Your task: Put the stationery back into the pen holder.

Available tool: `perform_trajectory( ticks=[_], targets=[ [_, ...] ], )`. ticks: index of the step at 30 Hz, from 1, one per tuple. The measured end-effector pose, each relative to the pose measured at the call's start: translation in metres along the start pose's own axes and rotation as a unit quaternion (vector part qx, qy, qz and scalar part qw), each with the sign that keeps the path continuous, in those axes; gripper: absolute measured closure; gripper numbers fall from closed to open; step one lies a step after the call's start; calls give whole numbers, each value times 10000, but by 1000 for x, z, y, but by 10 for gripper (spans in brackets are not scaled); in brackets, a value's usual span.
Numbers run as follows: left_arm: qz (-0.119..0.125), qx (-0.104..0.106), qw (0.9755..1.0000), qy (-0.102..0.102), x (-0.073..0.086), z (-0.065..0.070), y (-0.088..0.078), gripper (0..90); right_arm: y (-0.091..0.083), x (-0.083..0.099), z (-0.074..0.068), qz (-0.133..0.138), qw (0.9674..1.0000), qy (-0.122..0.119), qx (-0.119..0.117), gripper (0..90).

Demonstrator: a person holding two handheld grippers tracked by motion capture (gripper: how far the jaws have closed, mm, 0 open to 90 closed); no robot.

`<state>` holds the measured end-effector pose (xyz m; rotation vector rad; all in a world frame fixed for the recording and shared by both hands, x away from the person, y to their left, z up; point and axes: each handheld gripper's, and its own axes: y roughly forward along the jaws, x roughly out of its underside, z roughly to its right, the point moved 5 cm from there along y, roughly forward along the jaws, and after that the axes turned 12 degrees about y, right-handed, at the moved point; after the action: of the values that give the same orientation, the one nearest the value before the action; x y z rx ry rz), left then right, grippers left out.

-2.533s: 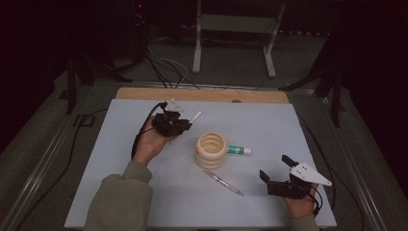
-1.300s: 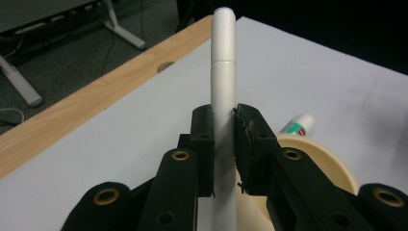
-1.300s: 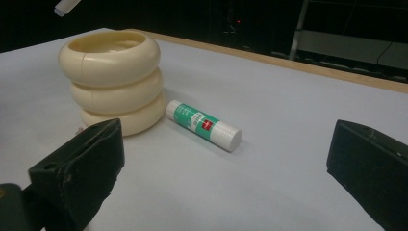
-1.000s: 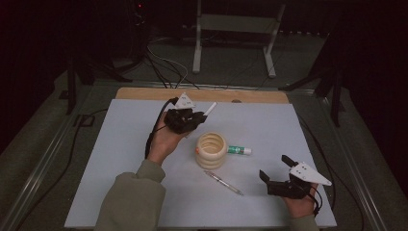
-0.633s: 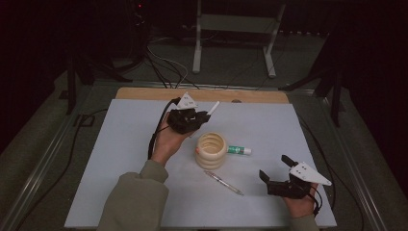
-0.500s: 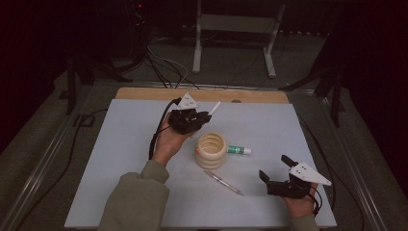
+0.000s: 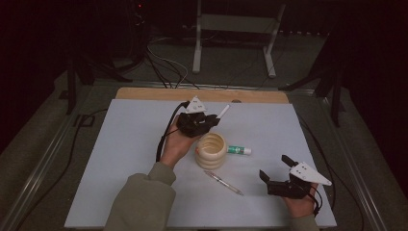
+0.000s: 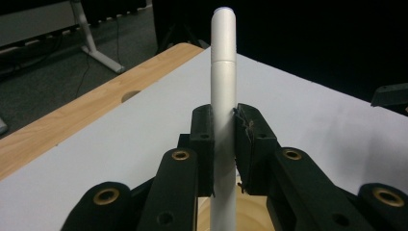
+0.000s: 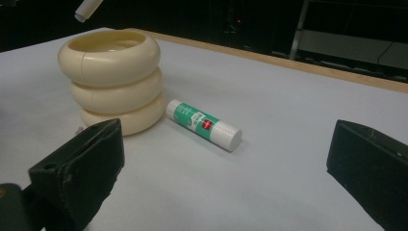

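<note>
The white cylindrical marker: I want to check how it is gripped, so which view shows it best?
The left gripper view: the white cylindrical marker stands upright, clamped between the left tongs. The high view shows it small; the right gripper view catches one end at the top edge.

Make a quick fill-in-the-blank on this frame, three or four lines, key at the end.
1. The left claw is shut on a white ____.
2. The cream holder is built like ____ stacked rings.
3. The glue stick lies on the table ____ the holder.
4. The right claw stands ____, with nothing between its jaws.

Missing words: marker; three; beside; open
</note>
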<state>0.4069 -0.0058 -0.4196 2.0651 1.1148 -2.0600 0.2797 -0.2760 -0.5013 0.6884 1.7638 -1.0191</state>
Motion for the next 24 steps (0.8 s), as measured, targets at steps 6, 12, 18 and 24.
perform_trajectory(
  ticks=[6,12,18,24],
  targets=[
    [38,49,10000,1,1,5,4,793,0,0,0,4,10000,-8,-1,2],
    [2,138,9999,4,5,10,10,793,0,0,0,1,10000,-5,4,2],
    [23,193,9998,-29,9,13,15,793,0,0,0,2,10000,-9,5,2],
    [21,195,9998,-21,12,15,17,792,0,0,0,1,10000,-6,9,2]
  ],
)
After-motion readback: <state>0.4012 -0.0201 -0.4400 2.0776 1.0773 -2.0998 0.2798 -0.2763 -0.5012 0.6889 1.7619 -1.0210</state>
